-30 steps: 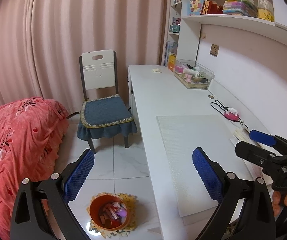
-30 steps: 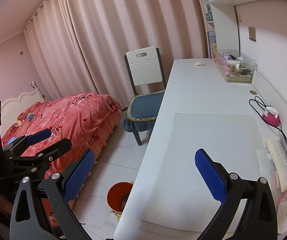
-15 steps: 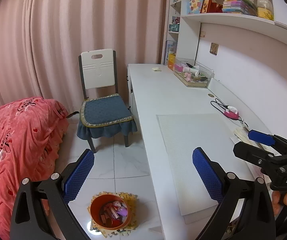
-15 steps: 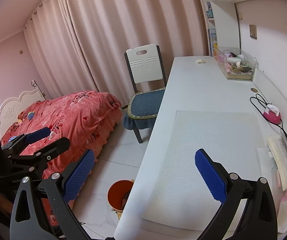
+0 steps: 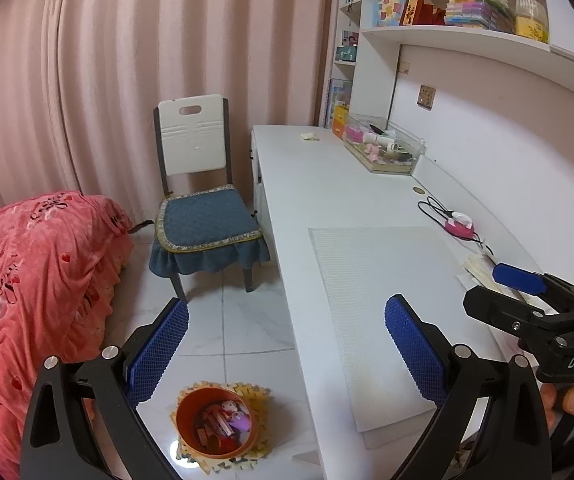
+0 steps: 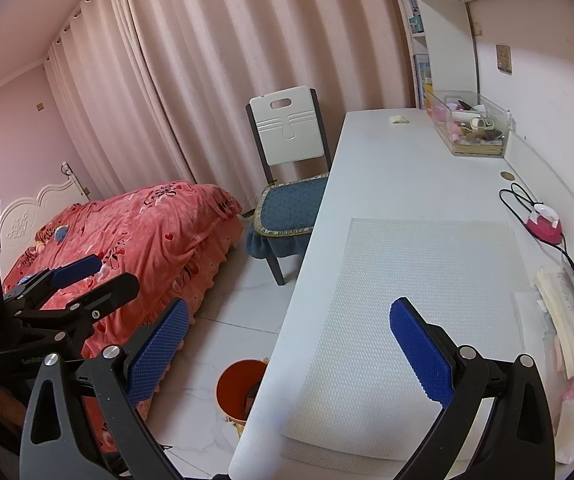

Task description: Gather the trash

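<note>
Both grippers over near worktop [image 6: 387, 184] edge
We see left gripper [image 5: 287, 348] and right gripper [image 6: 291, 344] fingers spread, holding nothing; orange bin [image 5: 217, 420] on floor below

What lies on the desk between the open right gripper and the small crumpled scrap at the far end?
Nothing visible does. From the right gripper, the white mat and then bare desk lead to the scrap; the clear box sits off to the right.

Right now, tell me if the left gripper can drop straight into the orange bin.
Probably yes: the left gripper is open and empty above the floor, and the orange bin stands uncovered beside the desk.
</note>
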Action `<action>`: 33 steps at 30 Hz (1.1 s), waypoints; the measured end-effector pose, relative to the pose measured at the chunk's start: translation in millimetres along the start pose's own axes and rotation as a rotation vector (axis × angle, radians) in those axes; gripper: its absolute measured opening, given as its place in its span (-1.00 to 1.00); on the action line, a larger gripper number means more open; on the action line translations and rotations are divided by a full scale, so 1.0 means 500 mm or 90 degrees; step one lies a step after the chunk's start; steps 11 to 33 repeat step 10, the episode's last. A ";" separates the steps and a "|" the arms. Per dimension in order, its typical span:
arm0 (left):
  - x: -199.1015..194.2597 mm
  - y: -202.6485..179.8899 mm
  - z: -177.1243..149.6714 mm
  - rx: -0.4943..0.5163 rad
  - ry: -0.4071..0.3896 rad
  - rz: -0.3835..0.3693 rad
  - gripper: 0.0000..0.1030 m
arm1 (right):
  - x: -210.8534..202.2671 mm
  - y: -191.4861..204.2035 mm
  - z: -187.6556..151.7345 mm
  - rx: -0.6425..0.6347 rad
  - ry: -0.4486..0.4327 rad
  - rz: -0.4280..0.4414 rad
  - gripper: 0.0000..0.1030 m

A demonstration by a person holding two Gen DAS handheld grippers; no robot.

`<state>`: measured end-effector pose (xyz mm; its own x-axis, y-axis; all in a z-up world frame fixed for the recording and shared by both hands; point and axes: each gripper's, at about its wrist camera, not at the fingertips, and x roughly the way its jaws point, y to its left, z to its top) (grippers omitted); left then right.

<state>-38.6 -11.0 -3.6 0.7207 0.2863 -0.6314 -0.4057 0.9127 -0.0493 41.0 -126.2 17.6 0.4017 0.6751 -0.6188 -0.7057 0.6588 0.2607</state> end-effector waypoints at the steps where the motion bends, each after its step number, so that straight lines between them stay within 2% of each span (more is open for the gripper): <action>1: 0.000 0.001 0.000 -0.001 0.000 0.001 0.89 | 0.001 -0.001 -0.001 0.001 0.000 -0.001 0.91; 10: 0.013 0.000 0.000 0.015 0.022 0.005 0.89 | 0.002 -0.002 -0.007 0.005 0.002 -0.002 0.91; 33: 0.013 0.000 0.000 0.015 0.022 0.005 0.89 | 0.002 -0.002 -0.007 0.005 0.002 -0.002 0.91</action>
